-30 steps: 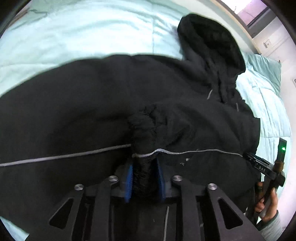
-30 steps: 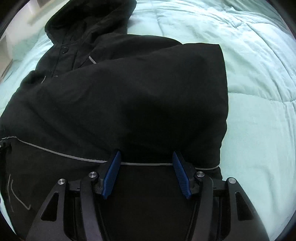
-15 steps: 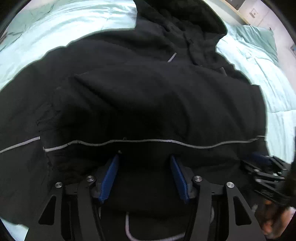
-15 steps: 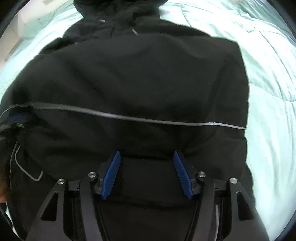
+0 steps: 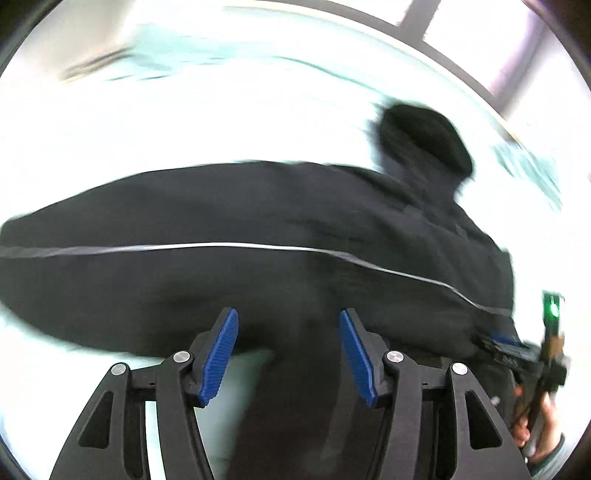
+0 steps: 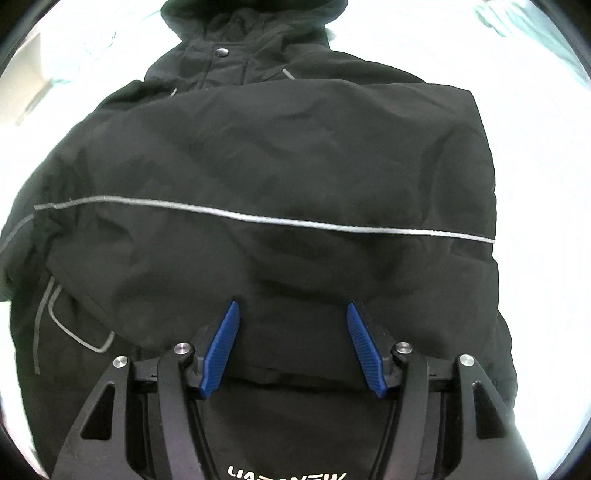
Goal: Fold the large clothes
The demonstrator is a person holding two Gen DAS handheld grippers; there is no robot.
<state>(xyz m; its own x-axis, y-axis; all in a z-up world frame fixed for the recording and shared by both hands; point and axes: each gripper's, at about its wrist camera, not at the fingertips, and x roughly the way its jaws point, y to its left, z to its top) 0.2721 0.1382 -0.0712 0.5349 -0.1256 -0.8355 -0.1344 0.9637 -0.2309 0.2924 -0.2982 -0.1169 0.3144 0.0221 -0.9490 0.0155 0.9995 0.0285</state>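
Both of our claws stand spread, blue pads apart and pinching nothing: the left claw hangs over the near edge of the black jacket, and the right claw hangs over its lower part. We see the jacket lying on the pale green bed, sleeves folded in over the body. Its long axis runs away from us in the right wrist view, with the hood at the far end and the hem nearest our claw. A thin reflective stripe crosses the folded body from side to side. White lettering at the bottom edge of that view is cut off, so we cannot read it. The left wrist view is blurred; there the hood points to the upper right, and our right hand grips its handle at the right edge.
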